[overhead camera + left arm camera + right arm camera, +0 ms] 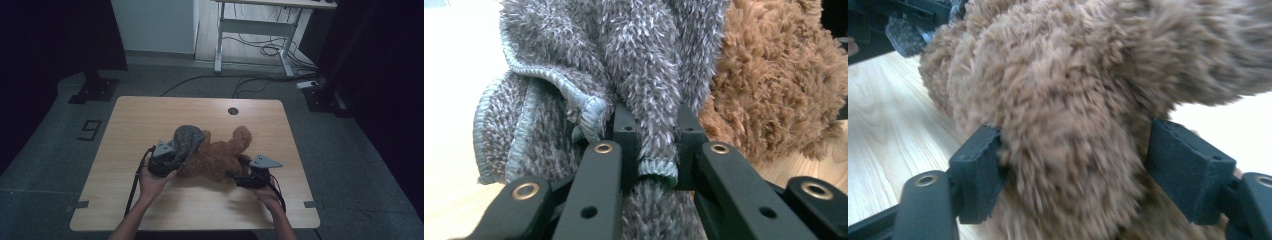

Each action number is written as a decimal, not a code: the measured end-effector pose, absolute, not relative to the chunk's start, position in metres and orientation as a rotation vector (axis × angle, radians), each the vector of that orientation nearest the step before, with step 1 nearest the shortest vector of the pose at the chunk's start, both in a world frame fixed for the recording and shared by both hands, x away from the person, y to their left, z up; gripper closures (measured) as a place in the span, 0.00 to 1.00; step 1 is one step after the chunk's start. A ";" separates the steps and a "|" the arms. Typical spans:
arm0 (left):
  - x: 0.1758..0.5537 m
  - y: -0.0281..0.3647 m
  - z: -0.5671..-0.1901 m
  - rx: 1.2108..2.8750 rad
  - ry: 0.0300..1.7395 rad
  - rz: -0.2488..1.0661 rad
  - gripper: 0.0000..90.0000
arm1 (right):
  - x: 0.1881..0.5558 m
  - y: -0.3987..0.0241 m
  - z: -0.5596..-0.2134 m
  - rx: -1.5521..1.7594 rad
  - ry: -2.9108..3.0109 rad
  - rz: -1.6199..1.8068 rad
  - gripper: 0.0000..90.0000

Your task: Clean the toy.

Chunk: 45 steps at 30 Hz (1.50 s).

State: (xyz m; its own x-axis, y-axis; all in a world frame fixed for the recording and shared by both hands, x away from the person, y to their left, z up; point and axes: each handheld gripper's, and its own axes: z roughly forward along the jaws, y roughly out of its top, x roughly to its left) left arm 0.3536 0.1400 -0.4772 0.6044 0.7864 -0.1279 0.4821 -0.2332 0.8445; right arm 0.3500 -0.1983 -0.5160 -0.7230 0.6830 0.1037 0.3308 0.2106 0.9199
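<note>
The high view is looking forward and down from above the near edge of the wooden table (pixel 150 115), taking in the whole top and the brown teddy bear (pixel 220 157) at its middle. The left gripper view is sitting almost against the bear's side (pixel 774 85), peering along its jaws into a grey fleece cloth (pixel 644 75). The right gripper view is pressing in close on the bear's fur (pixel 1058 100), facing across it; the dark shape beyond the bear is probably the other gripper.

Bare wooden surface (pixel 150 115) lies open all around; only the brown plush bear (pixel 220 157) and grey cloth (pixel 187 140) block the centre.
</note>
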 end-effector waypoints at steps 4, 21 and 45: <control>0.350 0.142 -0.478 1.875 1.020 0.395 0.86 | 0.354 -0.189 -0.523 0.944 2.203 1.510 0.45; 0.353 0.130 -0.436 1.910 0.997 0.417 0.85 | 0.333 -0.194 -0.536 0.838 2.242 1.441 0.58; 0.348 0.157 -0.453 1.955 1.061 0.501 0.85 | 0.338 -0.197 -0.542 0.858 2.262 1.448 0.59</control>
State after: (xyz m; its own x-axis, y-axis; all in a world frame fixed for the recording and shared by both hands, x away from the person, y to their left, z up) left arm 0.3478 0.1570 -0.4526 0.5630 0.8254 -0.0424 0.4919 -0.2934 0.8197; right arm 0.3380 -0.1975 -0.5417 -0.7680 0.6385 0.0505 0.3131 0.3055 0.8992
